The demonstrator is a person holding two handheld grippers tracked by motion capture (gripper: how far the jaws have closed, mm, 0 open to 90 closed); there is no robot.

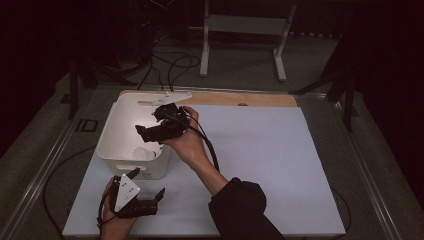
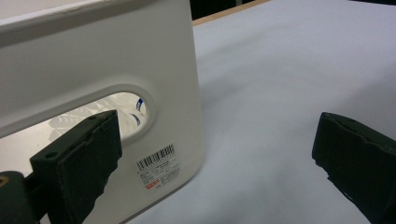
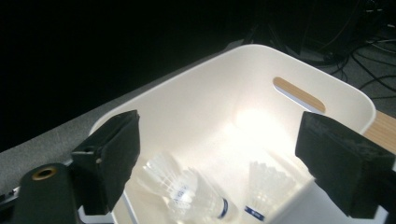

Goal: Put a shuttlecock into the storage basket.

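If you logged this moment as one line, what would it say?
right gripper: open, over bin | shuttlecocks: two in bin | left gripper: open, empty, beside bin on table

A smooth, glossy white plastic bin (image 3: 327, 100) holds feathered white shuttlecocks (image 3: 187, 191) on a matt pale-blue paper-covered surface (image 1: 270, 150) edged with wood.

In the right gripper view, two shuttlecocks (image 3: 191, 193) (image 3: 266, 189) lie in the white bin (image 3: 205, 88), both washed out by glare; the print on their blue bands is too small to read, and the bin's near wall is cut off by the bottom edge. In the left gripper view, the bin's handle slot (image 2: 126, 109) shows a sliver of feathers, the rest hidden behind the wall. The label (image 2: 159, 165) text is illegible. In the high view the bin's contents are pale blurs.
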